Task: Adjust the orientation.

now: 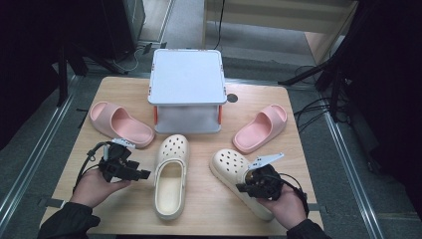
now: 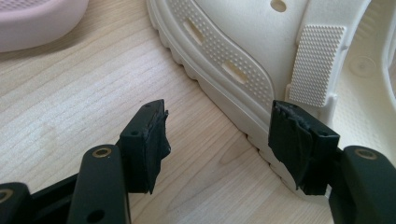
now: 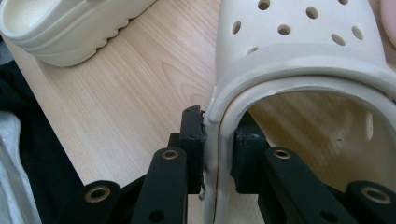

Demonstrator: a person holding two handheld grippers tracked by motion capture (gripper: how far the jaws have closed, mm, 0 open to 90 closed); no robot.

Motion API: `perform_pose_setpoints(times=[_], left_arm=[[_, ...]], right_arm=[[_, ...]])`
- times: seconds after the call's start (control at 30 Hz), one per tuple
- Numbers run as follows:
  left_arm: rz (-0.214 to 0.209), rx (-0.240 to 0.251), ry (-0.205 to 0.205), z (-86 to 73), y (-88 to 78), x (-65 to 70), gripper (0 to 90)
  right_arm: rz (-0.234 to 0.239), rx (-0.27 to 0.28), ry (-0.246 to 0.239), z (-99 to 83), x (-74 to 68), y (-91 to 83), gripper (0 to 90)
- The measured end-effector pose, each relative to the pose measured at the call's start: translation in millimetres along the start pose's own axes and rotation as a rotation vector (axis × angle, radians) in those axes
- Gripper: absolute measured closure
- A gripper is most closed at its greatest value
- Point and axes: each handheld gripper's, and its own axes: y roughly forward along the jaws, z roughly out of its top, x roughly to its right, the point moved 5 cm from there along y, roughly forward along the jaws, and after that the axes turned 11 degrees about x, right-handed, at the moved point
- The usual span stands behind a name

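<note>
Two cream clogs lie on the wooden table (image 1: pixel 124 209). My right gripper (image 1: pixel 242 187) is shut on the side wall of the right clog (image 1: pixel 230 167). In the right gripper view the black pads (image 3: pixel 192 128) pinch the rim of that clog (image 3: pixel 299 46) from outside and inside, with the right gripper (image 3: pixel 219 127) low over the wood. My left gripper (image 1: pixel 144 174) stands open beside the left clog (image 1: pixel 170 174). In the left gripper view the left gripper (image 2: pixel 219 121) has bare wood between its jaws, and one pad rests by the ribbed sole of this clog (image 2: pixel 233 46).
A white box-like stand (image 1: pixel 186 79) sits at the back middle. One pink slide (image 1: pixel 122 123) lies at the left, another pink slide (image 1: pixel 261 127) at the right. The pink slide (image 2: pixel 37 18) edges into the left gripper view. The other cream clog (image 3: pixel 70 28) lies beyond my right gripper.
</note>
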Motion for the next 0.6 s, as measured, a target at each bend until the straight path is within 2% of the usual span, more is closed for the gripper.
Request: perform_pose_setpoints(times=[0.3, 0.4, 0.6], left_arm=[[-0.001, -0.002, -0.007, -0.9, 1.6, 1.2, 36.4], [-0.002, -0.005, 0.005, -0.1, 2.4, 1.0, 36.5], [-0.011, -0.006, 0.009, 1.5, 4.4, 2.4, 36.4]], right_arm=[[-0.015, 0.013, -0.006, 11.4, -4.7, 12.5, 77.7], [-0.019, 0.018, -0.010, 15.8, -6.9, 17.9, 77.8], [-0.036, 0.030, 0.008, 25.3, -9.0, 27.8, 77.7]])
